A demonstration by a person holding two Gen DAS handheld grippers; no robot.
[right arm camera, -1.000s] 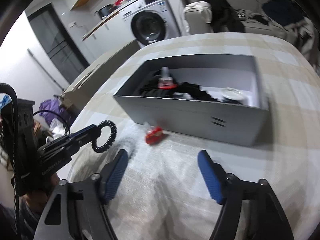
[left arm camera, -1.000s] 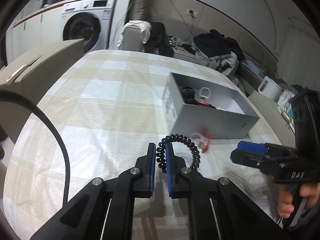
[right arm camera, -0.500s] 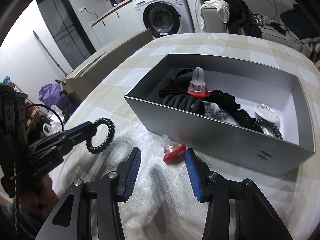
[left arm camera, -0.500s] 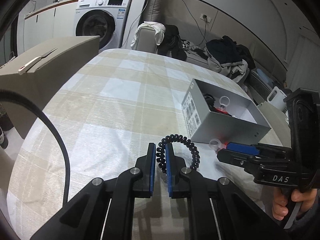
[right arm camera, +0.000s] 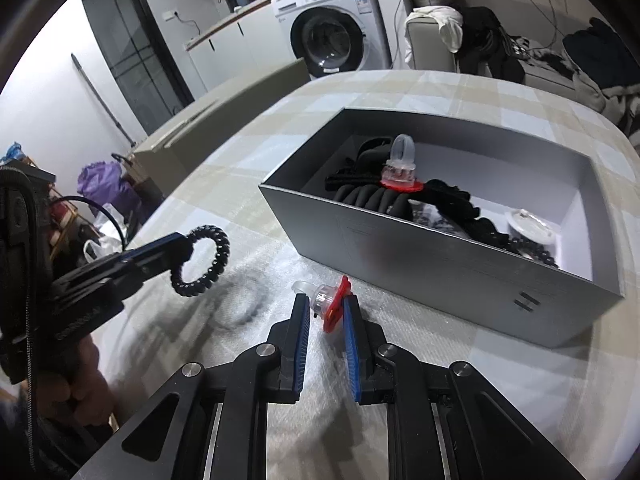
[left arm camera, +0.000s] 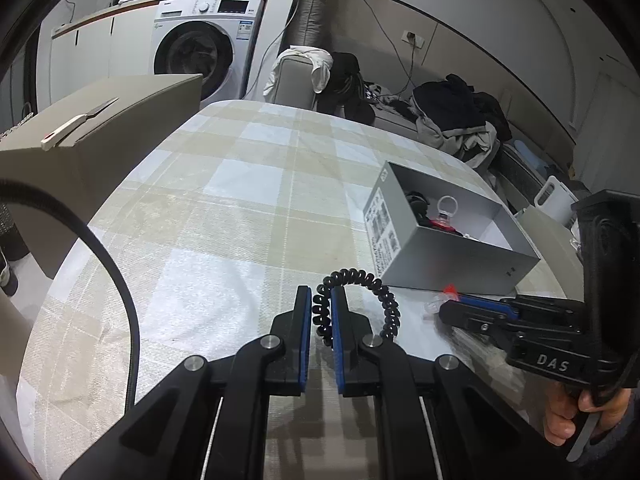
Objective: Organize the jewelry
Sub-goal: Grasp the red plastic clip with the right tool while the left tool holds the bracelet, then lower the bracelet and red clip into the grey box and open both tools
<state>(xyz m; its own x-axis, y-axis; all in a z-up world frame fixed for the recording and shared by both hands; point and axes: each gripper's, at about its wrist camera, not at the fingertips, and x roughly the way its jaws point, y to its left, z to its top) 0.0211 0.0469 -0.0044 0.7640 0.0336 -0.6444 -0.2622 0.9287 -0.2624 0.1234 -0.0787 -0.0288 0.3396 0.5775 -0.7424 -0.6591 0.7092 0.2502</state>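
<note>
1. The ring (right arm camera: 329, 303), a clear plastic toy piece with a red base, is likely light, stiff and slick. The best hold is across the thick base and body, not the thin clear loop, which could slip or twist out.
2. It lies tipped on the tablecloth (right arm camera: 460, 364), just in front of the grey box (right arm camera: 452, 264). A matching ring (right arm camera: 398, 170) already sits inside among black bands.
3. The right gripper (right arm camera: 325, 320) has just been closing, and its blue pads now clamp the ring's red base and body.
4. The coil tie (left arm camera: 360, 300), a black springy spiral loop, looks soft, light and grippy, so any point on the loop will do.
5. The left gripper (left arm camera: 321, 316) is pinched on one side of it, held above the cloth, left of the box.
</note>
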